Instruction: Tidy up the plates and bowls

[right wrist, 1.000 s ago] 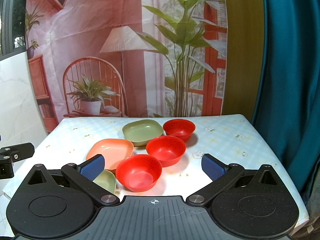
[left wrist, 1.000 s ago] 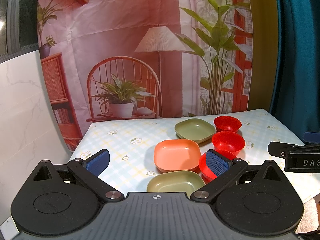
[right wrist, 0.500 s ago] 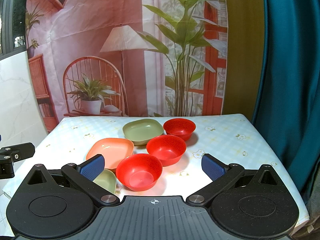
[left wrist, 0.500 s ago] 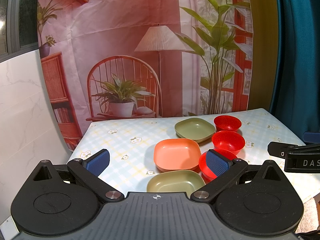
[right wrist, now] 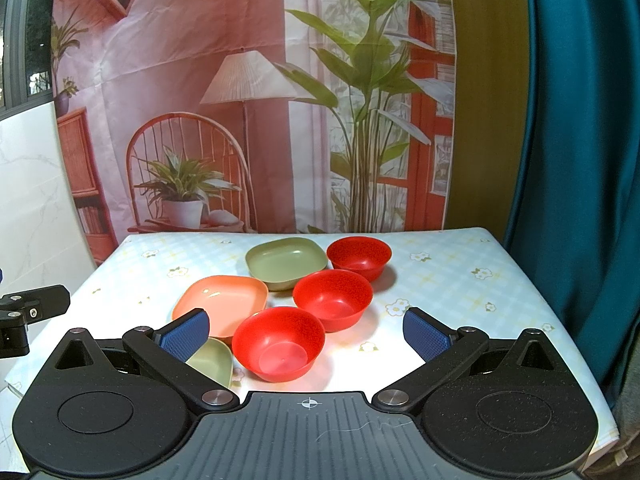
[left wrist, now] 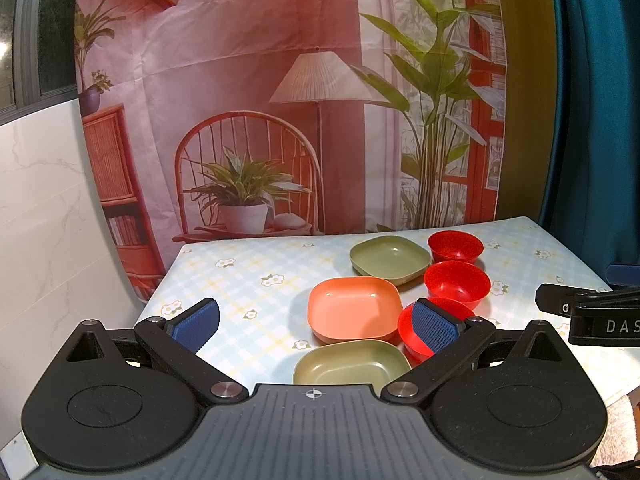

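Observation:
Three red bowls stand in a row on the table: near [right wrist: 278,343], middle [right wrist: 333,298] and far [right wrist: 359,257]. Left of them lie square plates: a far green plate [right wrist: 286,262], an orange plate [right wrist: 222,300] and a near green plate [right wrist: 212,366]. The left wrist view shows the near green plate [left wrist: 352,362], the orange plate [left wrist: 354,306] and the near red bowl [left wrist: 416,338]. My left gripper [left wrist: 316,322] is open and empty, above the near plates. My right gripper [right wrist: 304,334] is open and empty, above the near red bowl.
The table [right wrist: 460,280] has a pale checked cloth with flowers. A printed backdrop [right wrist: 260,100] hangs behind it and a teal curtain [right wrist: 580,160] to the right. A white marble wall [left wrist: 40,220] is on the left. The table's right edge is near the curtain.

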`<state>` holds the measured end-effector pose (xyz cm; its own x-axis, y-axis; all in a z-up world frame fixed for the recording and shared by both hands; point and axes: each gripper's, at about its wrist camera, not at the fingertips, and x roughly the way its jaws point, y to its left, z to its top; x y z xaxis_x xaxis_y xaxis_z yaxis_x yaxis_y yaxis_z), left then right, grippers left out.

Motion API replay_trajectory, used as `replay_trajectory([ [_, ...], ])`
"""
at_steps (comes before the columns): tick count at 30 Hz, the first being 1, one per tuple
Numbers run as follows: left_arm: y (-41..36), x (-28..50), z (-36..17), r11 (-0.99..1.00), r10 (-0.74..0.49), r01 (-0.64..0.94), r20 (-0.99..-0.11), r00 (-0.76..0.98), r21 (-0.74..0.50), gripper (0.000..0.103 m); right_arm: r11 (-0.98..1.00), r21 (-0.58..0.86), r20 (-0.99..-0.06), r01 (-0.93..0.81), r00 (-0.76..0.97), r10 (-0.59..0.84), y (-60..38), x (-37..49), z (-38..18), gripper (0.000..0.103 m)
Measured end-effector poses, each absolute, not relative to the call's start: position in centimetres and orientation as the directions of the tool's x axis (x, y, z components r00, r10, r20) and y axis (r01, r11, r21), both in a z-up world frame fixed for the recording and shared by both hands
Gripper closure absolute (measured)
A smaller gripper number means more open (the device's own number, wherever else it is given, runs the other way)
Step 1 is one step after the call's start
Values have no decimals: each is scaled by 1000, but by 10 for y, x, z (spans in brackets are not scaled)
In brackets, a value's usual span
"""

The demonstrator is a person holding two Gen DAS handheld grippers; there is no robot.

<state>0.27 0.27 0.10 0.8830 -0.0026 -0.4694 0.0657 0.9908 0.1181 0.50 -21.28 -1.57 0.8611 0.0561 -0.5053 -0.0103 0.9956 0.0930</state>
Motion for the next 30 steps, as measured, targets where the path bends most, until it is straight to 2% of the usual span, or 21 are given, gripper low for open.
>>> replay_trajectory([
  [10, 6, 4, -3, 992, 4, 55, -474, 880, 111, 0, 995, 98, -504, -11, 862, 59, -213, 5, -16, 0],
  [14, 13, 13, -4, 994, 18, 35, -475, 880, 104, 0, 989, 147, -497, -16, 863, 88, -213, 11, -13, 0],
  [19, 15, 30, -6, 989, 64, 5, -460, 886, 146, 0, 980, 194, -409, -46, 904, 123, -224, 19, -13, 0],
  [22, 18, 38, -10, 987, 71, -1, -442, 894, 158, 0, 985, 157, -360, -71, 925, 124, -223, 33, -13, 0],
  [25, 23, 48, -15, 991, 56, 3, -443, 895, 131, 0, 988, 132, -370, -85, 920, 129, -218, 49, -16, 0],
  [30, 31, 63, -29, 997, 43, -10, -459, 887, 75, 0, 974, 184, -440, -129, 876, 199, -214, 78, -32, 0],
])
